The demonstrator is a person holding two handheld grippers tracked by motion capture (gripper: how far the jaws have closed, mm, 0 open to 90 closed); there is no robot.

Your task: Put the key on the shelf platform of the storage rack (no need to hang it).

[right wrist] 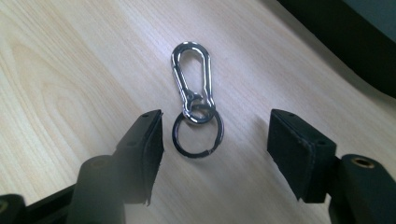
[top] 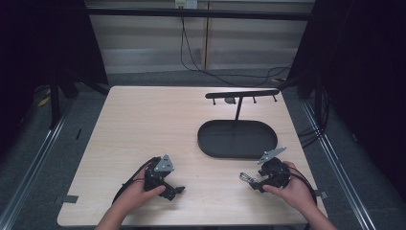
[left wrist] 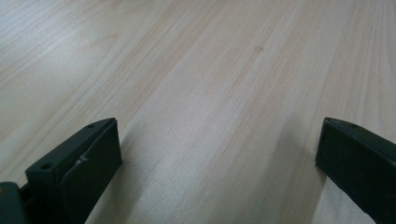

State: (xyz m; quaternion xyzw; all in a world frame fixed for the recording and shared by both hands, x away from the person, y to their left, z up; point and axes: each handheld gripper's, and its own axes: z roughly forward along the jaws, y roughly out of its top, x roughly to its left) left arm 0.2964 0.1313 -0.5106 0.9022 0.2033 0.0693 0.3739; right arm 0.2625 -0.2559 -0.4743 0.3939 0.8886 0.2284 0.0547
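Observation:
A silver carabiner clip with a key ring point(right wrist: 196, 100) lies flat on the wooden table point(top: 153, 124). In the high view the carabiner point(top: 247, 178) rests just left of my right gripper point(top: 256, 182). My right gripper point(right wrist: 215, 140) is open, its jaws on either side of the ring, not touching it. At the front left, a hand holds my left gripper point(top: 174, 190) low over the table. In its own view the left gripper point(left wrist: 219, 149) is open wide over bare wood, nothing between its jaws.
A black oval tray point(top: 237, 139) sits right of centre, with a thin post rising from it to a black bar with small hooks point(top: 242, 94). A dark edge of the tray point(right wrist: 345, 42) appears at the top right of the right gripper view.

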